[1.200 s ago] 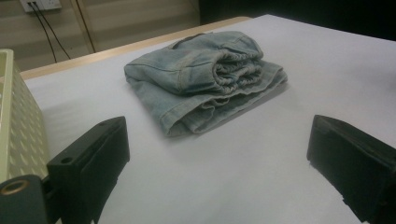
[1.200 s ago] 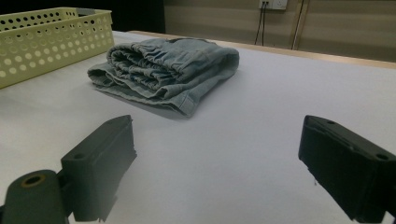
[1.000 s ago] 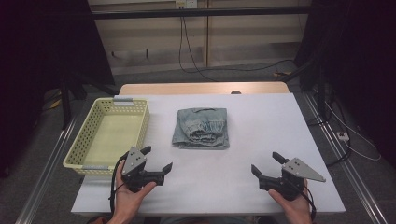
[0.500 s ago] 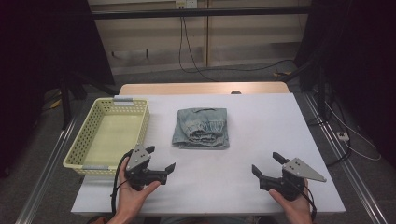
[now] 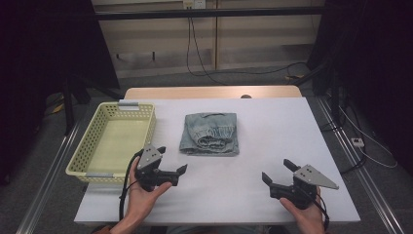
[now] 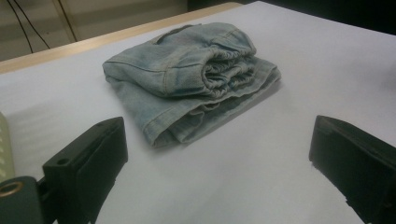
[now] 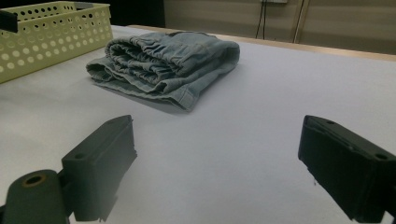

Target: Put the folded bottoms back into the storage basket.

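White table (image 5: 272, 141): yellow basket (image 5: 92, 141) sitting at 9 o'clock, folded jeans (image 5: 210, 134) lying centre, just beside it. We are approaching jeans; left gripper (image 5: 171, 163) at 7, right gripper (image 5: 278, 171) at 5, both gaping wide, empty. Next: closing in, pinching fold edges.

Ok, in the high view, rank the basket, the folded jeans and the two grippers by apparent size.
1. yellow basket, clearly largest.
2. folded jeans.
3. left gripper and right gripper: they look alike, so no ranking between them; both sit nearer the camera than the jeans.
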The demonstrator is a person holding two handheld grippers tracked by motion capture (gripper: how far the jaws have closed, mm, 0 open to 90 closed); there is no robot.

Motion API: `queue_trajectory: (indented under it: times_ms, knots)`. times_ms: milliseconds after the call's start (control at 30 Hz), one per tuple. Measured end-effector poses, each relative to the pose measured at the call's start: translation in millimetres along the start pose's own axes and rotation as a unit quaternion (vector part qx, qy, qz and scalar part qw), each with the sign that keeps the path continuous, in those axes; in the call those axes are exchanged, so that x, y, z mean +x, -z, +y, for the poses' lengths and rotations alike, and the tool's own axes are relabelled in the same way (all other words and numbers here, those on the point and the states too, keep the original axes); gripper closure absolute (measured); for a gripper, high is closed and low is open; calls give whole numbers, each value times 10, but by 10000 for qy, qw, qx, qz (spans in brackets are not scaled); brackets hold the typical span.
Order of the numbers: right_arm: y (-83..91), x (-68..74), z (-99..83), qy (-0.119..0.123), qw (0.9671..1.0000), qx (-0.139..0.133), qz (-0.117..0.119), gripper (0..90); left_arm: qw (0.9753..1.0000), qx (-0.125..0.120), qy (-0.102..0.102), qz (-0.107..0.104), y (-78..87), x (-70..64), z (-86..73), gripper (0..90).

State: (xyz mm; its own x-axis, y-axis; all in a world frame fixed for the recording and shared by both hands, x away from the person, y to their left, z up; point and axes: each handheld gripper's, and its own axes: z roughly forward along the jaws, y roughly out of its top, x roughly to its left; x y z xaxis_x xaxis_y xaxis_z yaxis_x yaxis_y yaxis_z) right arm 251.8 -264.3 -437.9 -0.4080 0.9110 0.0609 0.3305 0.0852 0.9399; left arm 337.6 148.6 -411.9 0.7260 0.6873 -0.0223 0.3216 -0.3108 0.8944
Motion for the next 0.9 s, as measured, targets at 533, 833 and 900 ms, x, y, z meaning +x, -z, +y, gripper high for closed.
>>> queue_trajectory:
  times_ms: [533,833,900]
  knots:
    - [0,4,-2,15,10000,33,25,114,9999,-22,126,84,-205,53,218,46]
    - [-1,0,-4,-4,10000,56,26,116,9995,118,191,208,-324,133,336,46]
    - [-5,4,-4,-7,10000,65,40,117,9994,116,230,221,-373,147,366,47]
